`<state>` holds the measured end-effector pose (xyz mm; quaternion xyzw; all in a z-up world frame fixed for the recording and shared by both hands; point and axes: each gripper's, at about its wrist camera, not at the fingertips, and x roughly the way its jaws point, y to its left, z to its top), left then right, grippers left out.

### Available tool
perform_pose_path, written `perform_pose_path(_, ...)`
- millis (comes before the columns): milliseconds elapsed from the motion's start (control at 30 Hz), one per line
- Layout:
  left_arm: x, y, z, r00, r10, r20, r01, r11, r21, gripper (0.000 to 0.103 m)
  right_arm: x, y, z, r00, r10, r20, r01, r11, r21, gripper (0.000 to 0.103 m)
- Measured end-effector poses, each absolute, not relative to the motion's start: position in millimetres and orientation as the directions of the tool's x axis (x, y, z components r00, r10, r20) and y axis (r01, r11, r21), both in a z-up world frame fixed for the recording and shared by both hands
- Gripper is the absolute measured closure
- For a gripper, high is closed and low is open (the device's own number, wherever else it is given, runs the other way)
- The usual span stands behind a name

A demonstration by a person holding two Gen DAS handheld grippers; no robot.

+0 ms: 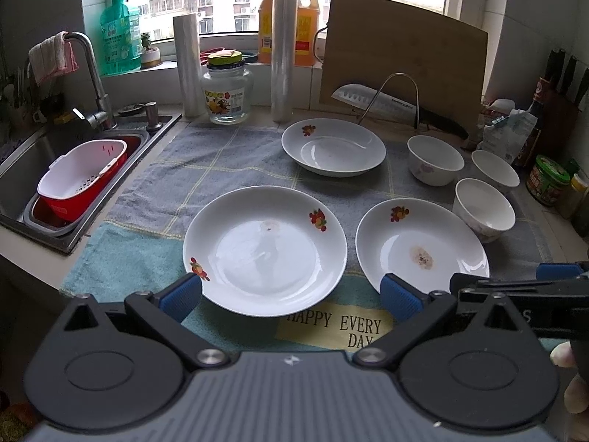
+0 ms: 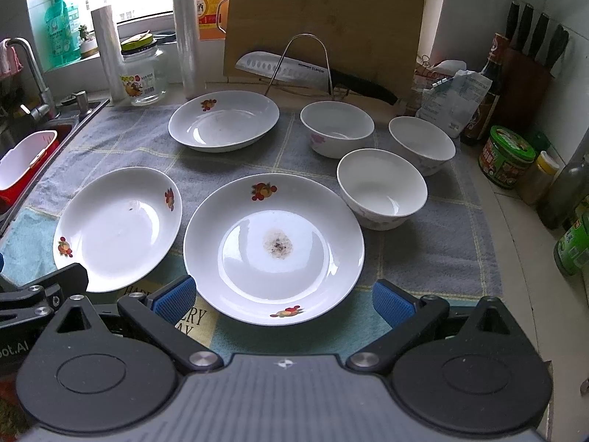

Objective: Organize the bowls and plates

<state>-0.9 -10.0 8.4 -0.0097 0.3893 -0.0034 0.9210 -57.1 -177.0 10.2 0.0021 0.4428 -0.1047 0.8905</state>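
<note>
Three white plates with fruit prints lie on a checked cloth [image 1: 228,154]. In the left wrist view the near-left plate [image 1: 265,250] has its front rim between the fingers of my open left gripper [image 1: 291,298]. In the right wrist view the stained plate [image 2: 274,246] sits the same way in front of my open right gripper [image 2: 283,302]. The far plate [image 2: 224,119] rests behind both. Three white bowls stand apart at the right: back-left bowl [image 2: 337,127], back-right bowl [image 2: 421,143] and front bowl [image 2: 383,188]. Neither gripper holds anything.
A sink [image 1: 22,169] with a red-and-white strainer basket [image 1: 81,180] is at the left. A knife on a wire rack [image 2: 291,68] and a cutting board [image 2: 324,18] stand behind. A glass jar [image 1: 226,95], film rolls and bottles line the back; condiment jars [image 2: 506,156] crowd the right.
</note>
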Motion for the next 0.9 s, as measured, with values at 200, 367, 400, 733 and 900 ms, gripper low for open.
perform_pose_path(200,-1.0,-10.7,9.4,0.699,-0.013,-0.715,-0.003,1.000,-0.021,0.001,-58.4,-176.2,10.2,0.590,-0.187,-0.785,0.188,0.978,-0.092,0.000)
perform_pose_path(367,-1.8,-10.9,9.5,0.702,-0.013,-0.712,-0.003,1.000,-0.020,0.001,-59.0,-176.5,10.8,0.593,-0.189,-0.783,0.188,0.978,-0.093,0.000)
perform_pose_path(400,-1.8,-10.6,9.5,0.702,-0.013,-0.712,-0.003,1.000,-0.021,0.001,-59.1,-176.5,10.8,0.593,-0.189,-0.783,0.188,0.978,-0.093,0.000)
perform_pose_path(733,-1.9,-10.4,9.5,0.702,-0.013,-0.712,-0.002,1.000,-0.020,0.001,-59.7,-177.8,11.7,0.594,-0.188,-0.782,0.189,0.978,-0.092,0.000)
perform_pose_path(900,-2.4,-10.1,9.9,0.704,-0.013,-0.710,-0.003,1.000,-0.021,0.001,-61.1,-178.6,12.8,0.598,-0.188,-0.779,0.187,0.978,-0.093,0.000)
